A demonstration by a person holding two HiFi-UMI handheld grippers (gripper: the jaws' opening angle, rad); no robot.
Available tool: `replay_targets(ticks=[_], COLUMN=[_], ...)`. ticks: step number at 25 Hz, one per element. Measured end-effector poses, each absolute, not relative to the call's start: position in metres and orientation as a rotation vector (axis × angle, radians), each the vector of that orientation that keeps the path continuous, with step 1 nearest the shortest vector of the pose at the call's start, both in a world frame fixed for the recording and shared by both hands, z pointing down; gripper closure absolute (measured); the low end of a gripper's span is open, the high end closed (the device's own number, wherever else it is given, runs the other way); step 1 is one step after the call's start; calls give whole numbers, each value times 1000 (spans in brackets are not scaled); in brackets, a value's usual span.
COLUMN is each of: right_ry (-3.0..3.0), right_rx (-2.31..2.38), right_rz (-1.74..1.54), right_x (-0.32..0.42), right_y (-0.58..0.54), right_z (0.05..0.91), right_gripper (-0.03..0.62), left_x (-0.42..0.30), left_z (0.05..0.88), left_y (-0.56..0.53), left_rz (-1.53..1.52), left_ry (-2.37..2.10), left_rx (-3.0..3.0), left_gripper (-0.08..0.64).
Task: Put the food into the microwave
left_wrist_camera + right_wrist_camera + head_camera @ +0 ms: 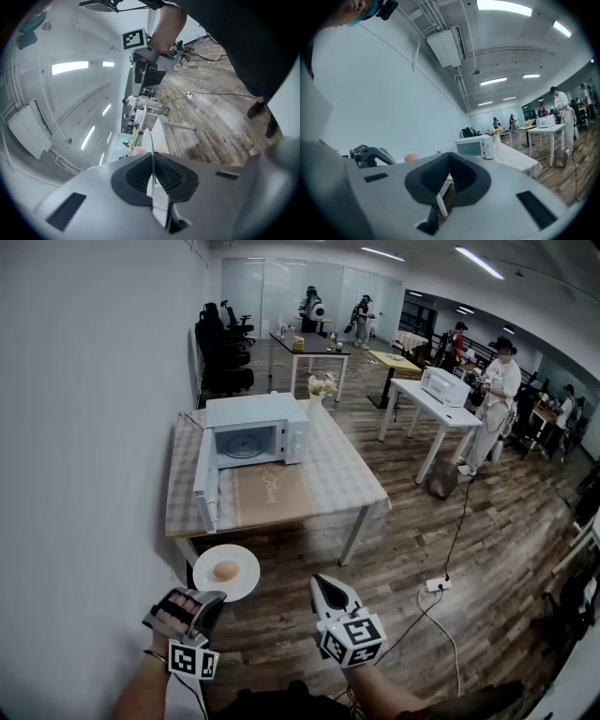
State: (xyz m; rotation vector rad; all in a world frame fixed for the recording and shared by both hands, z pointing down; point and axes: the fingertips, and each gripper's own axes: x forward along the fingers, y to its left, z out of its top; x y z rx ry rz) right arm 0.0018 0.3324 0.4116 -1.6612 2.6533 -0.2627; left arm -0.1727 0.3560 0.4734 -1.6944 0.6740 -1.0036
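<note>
My left gripper (212, 596) sits at the lower left of the head view, clenched on the near rim of a white plate (246, 584). The left gripper view confirms it: the plate runs edge-on as a thin white line between the two jaws. On the plate lies the food (226, 570), a small round tan piece. I cannot make out what kind of food it is, and in the left gripper view only a sliver of it peeks past the plate's edge. From the head view the jaw tips themselves are mostly covered by the hand and the gripper body. The right gripper (321, 583) hangs at the lower middle, just beside the plate but apart from it. Its own view shows the jaws pressed together with nothing between them. The microwave (258, 426) stands in the upper middle of the head view on a table (349, 486) with a checked cloth. Its door (204, 486) is swung wide open toward the left, and the turntable (242, 445) shows inside. Plate and food are held over the wooden floor, near the table's front edge and well short of the microwave. My forearms are cut off by the bottom edge of the frame.
</note>
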Motion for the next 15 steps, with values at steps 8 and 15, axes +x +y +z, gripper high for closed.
replay_targets(ticks=[8,15], right_ry=[2672,2644], right_rx=[-1654,-1635], right_rz=[-255,-280], right_x=[-3,-1], right_y=[334,336], right_z=[415,409], right_gripper=[584,584], left_x=[-177,-174], left_z=[477,473], left_y=[361,361], left_rz=[-1014,-1003], left_ry=[682,678], left_rx=[-1705,-1713], left_gripper=[540,540])
